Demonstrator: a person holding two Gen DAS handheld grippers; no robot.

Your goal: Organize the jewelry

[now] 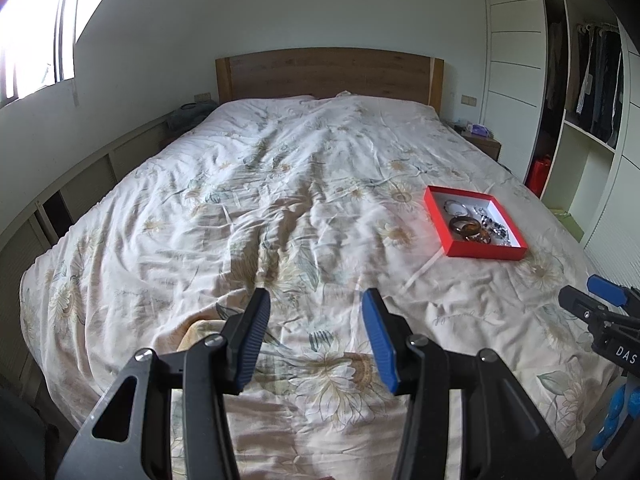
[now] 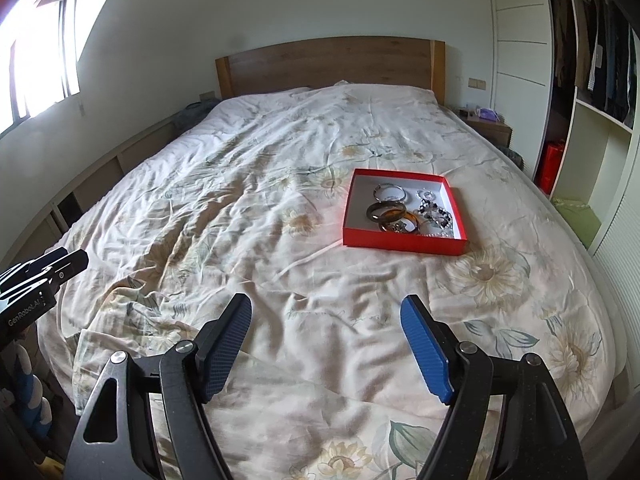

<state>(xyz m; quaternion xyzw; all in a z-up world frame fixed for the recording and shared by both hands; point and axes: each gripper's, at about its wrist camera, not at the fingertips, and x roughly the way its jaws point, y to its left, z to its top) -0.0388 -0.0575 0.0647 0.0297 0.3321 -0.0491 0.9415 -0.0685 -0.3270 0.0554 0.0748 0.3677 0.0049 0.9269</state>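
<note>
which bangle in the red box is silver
The silver bangle toward the headboard end of the red box; the bangles nearer the grippers are brown and amber.

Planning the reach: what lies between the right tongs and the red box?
Only bare, rumpled floral bedspread between right tongs and red box, per the right wrist view.

In the shallow red cardboard tray (image 2: 404, 245), the tangled silvery beaded pieces (image 2: 436, 216) are too small to separate. The tray's near wall hides the bangles' lower edges. The black right hand-held gripper (image 1: 600, 300) is cut off by the frame edge.
</note>
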